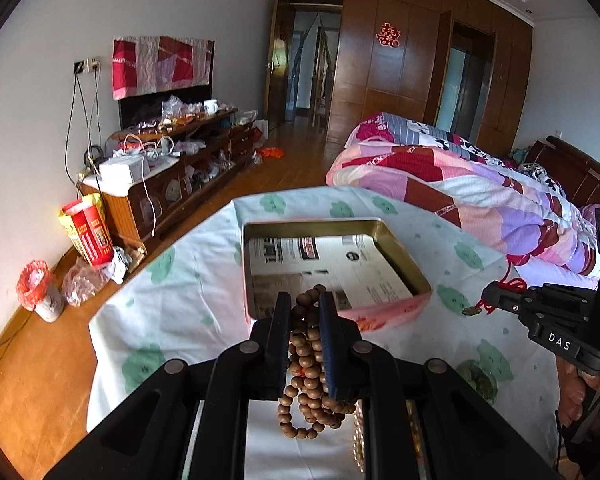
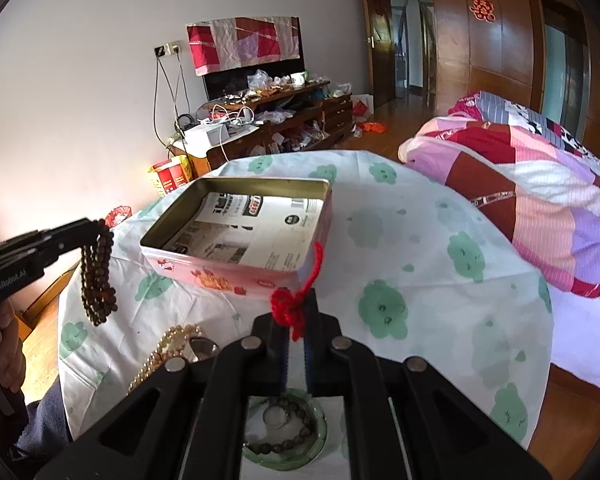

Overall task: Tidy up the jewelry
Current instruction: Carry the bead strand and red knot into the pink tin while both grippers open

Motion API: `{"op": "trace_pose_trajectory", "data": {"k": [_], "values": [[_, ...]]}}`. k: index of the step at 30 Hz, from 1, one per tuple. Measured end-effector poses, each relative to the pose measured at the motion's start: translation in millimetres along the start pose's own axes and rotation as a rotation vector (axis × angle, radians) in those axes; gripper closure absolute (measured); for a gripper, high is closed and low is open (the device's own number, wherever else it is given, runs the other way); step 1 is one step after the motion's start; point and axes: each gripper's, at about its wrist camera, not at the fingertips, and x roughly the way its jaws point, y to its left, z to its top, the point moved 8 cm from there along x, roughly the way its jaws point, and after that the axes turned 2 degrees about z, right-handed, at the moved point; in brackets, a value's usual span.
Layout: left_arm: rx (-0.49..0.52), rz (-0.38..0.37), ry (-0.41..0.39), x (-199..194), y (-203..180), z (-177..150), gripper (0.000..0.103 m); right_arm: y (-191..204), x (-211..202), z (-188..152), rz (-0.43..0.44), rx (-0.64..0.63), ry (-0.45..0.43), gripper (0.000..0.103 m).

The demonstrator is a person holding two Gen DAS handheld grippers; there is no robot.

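An open pink tin (image 1: 396, 254) (image 2: 244, 276) lined with printed paper sits on a round table with a floral cloth (image 1: 172, 300) (image 2: 420, 240). My left gripper (image 1: 305, 300) is shut on a brown wooden bead strand (image 1: 308, 376), which hangs in loops above the table in front of the tin; it also shows in the right wrist view (image 2: 98, 272). My right gripper (image 2: 296, 300) is shut on a red knotted cord (image 2: 290, 306), held near the tin's front corner; the cord (image 1: 508, 286) carries a small pendant (image 1: 471, 311).
A gold bead necklace (image 2: 164, 350) and a green glass dish (image 2: 320, 436) with dark beads lie on the table beneath my right gripper. A bed with a patchwork quilt (image 1: 460, 184) is to the right. A cluttered wooden cabinet (image 1: 172, 168) stands along the left wall.
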Motion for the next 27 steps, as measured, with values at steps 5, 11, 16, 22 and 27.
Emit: {"op": "trace_pose_trajectory", "data": {"k": [5, 11, 16, 22, 27], "values": [[0.018, 0.021, -0.017, 5, 0, 12, 0.090, 2, 2, 12, 0.004, -0.016, -0.013, 0.095], [0.031, 0.064, -0.027, 17, 3, 24, 0.090, 5, 7, 29, 0.004, -0.036, -0.038, 0.095], [0.043, 0.078, -0.034, 23, 2, 33, 0.090, 11, 14, 42, 0.003, -0.056, -0.050, 0.095], [0.065, 0.101, -0.045, 33, -1, 43, 0.090, 19, 21, 55, 0.000, -0.076, -0.060, 0.095], [0.069, 0.115, -0.046, 44, 0, 49, 0.090, 24, 30, 66, -0.015, -0.098, -0.067, 0.095]]}}
